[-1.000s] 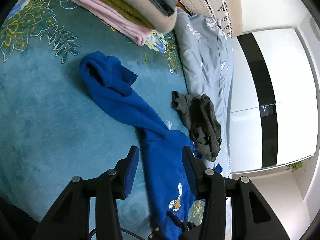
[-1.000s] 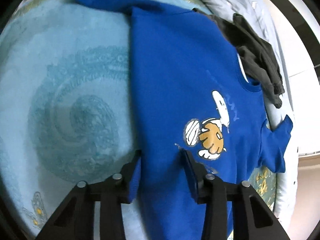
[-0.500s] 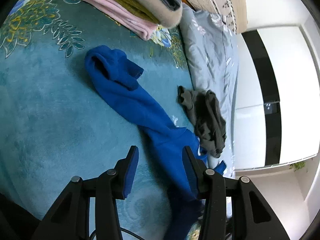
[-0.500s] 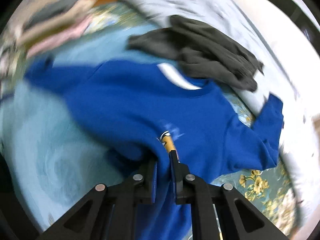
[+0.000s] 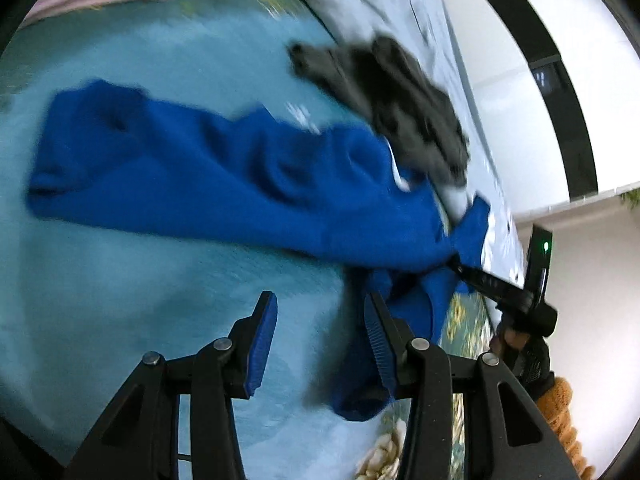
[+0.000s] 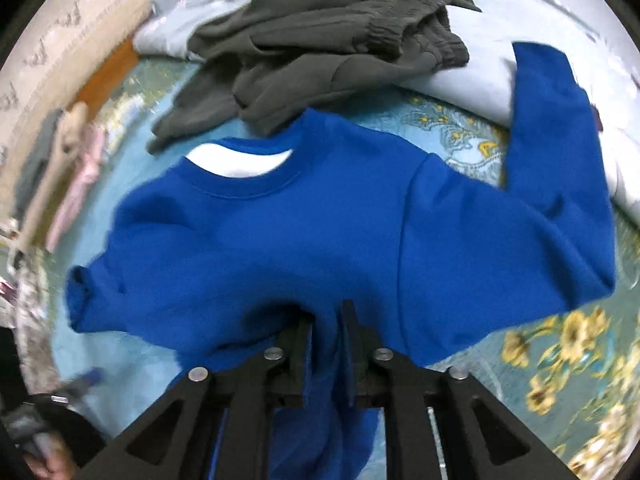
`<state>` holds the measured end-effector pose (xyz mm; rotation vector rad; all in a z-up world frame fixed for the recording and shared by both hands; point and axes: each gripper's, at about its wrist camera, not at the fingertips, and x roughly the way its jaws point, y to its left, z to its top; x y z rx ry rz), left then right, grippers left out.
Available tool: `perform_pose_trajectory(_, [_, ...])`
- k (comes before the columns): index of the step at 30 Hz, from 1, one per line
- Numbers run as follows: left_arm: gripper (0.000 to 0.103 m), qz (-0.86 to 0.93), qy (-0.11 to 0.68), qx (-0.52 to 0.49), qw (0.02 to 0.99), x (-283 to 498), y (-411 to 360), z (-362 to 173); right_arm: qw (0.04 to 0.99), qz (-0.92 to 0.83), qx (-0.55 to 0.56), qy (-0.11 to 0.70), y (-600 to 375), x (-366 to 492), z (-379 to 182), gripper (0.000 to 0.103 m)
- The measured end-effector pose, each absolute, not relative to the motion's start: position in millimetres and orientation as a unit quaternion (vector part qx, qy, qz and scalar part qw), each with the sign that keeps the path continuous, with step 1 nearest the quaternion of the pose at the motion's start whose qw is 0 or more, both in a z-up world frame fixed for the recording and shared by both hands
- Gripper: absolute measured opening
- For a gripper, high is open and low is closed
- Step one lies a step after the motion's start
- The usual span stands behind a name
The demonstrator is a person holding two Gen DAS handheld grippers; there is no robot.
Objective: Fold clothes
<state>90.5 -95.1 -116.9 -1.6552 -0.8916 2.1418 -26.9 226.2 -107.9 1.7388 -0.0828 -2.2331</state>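
Right wrist: right tongs w/ jaws opening, pinching blue sweatshirt.

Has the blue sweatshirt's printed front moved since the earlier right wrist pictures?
Yes. The blue sweatshirt is folded up toward the grey garment, hiding the print, pinched in the right gripper.

Sweatshirt on bedspread, trousers behind it, touching its collar

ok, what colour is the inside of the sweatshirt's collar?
White, against the blue sweatshirt; the collar shows best in the right wrist view.
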Motion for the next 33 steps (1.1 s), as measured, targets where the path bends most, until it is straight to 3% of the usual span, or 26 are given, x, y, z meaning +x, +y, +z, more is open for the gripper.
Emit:
perform_pose_trajectory(1, [0.053, 0.739, -0.302, -0.584, 0.149, 87, -85, -122, 0.164, -0.779, 0.604, -0.044, 229, -23, -105, 0.019])
perform_pose_trajectory(7, [0.054, 0.711, -0.278, -0.629, 0.147, 60, -36, -155, 0.188, -0.791, 0.580, -0.061, 242, -5, -84, 0.032])
perform_pose_trajectory(9, [0.054, 0.706, -0.275, -0.636, 0.150, 56, -24, -162, 0.188, -0.795, 0.573, -0.071, 251, 1, -78, 0.043])
perform_pose_trajectory(11, [0.054, 0.702, -0.272, -0.641, 0.152, 54, -14, -167, 0.185, -0.797, 0.567, -0.095, 263, 11, -73, 0.067])
perform_pose_trajectory(14, [0.054, 0.706, -0.252, -0.644, 0.153, 51, -5, -170, 0.178, -0.791, 0.566, -0.152, 285, 21, -76, 0.071])
perform_pose_trajectory(17, [0.046, 0.701, -0.259, -0.647, 0.152, 48, -6, -170, 0.149, -0.779, 0.560, -0.238, 314, 35, -89, 0.075])
perform_pose_trajectory(19, [0.016, 0.691, -0.275, -0.651, 0.151, 47, -5, -170, 0.130, -0.769, 0.552, -0.294, 331, 46, -100, 0.076])
perform_pose_trajectory(21, [0.009, 0.692, -0.270, -0.652, 0.151, 48, -5, -165, 0.116, -0.759, 0.544, -0.339, 344, 54, -107, 0.076])
perform_pose_trajectory(25, [0.006, 0.712, -0.245, -0.636, 0.166, 55, -10, -146, 0.092, -0.744, 0.530, -0.398, 360, 72, -119, 0.081])
perform_pose_trajectory(33, [0.006, 0.735, -0.264, -0.604, 0.159, 80, -81, -114, 0.098, -0.661, 0.519, -0.533, 359, 97, -154, 0.103])
